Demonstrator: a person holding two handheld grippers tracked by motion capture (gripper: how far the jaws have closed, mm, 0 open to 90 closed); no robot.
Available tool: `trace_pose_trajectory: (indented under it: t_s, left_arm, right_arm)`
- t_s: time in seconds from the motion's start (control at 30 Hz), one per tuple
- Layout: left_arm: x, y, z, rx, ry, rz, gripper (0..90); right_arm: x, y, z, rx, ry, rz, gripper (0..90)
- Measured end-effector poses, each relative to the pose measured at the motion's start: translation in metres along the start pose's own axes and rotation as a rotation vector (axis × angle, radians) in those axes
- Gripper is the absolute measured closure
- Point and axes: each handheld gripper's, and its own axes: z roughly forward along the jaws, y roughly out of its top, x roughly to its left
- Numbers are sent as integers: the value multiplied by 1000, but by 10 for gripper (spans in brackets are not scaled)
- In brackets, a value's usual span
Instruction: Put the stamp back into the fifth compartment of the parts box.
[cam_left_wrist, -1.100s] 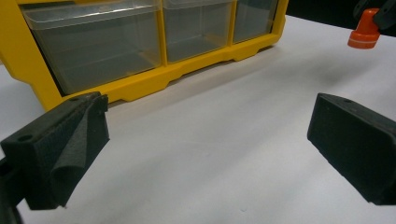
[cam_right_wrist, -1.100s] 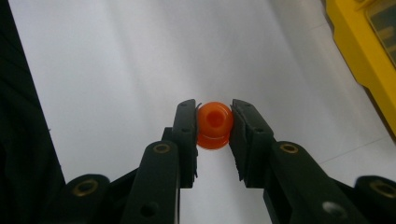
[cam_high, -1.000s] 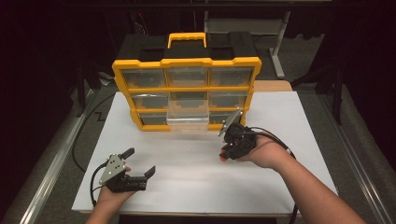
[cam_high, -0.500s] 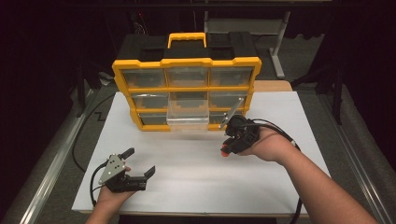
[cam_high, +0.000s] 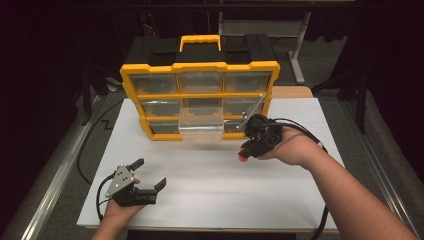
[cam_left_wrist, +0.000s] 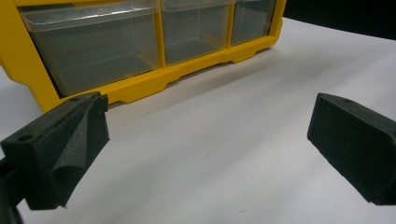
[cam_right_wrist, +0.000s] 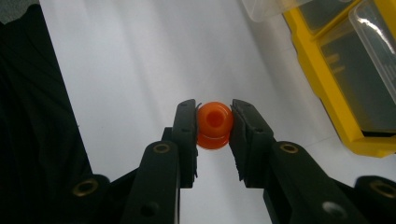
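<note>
Right gripper (cam_right_wrist: 214, 135): jaws drawn narrow and clamped on a small orange ring-shaped piece (cam_right_wrist: 214, 123), one pad pressed on each side of it, the hole of the piece facing the right gripper view's camera. In the high view the same gripper (cam_high: 245, 152) sits at about 3 o'clock from the centre of the white table top (cam_high: 210, 200), held in the person's right hand (cam_high: 287, 147) clear of the surface, with the orange piece (cam_high: 242, 158) showing at its lower tip. Yellow organiser case (cam_high: 200, 95) with clear drawers: stands at 12 o'clock on the table; one clear drawer (cam_high: 201, 122) in its middle column is pulled out, just beside the right gripper at its 9 o'clock. Left gripper (cam_high: 147, 177): at 7 o'clock on the table, jaws spread wide, nothing between them; the left gripper view shows bare table between its pads (cam_left_wrist: 70, 149) and the lower drawers of the case (cam_left_wrist: 140, 84) beyond. Change against the earlier frames: the right gripper has risen from the table and turned over, so that its jaws now point down and toward the person, with the orange piece carried along; the left gripper has kept its place and its opening.
</note>
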Motion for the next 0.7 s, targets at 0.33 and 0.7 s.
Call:
trace_pose_trajectory:
  t_s: [0.33,0.7]
  left_arm:
    - [1,0,0,-1,0,-2,3]
    - [1,0,-1,-5,-3,-1,3]
  right_arm:
    - [-2,9,-14,3,1,-3,736]
    - [-3,18,-27,13,-9,-14,735]
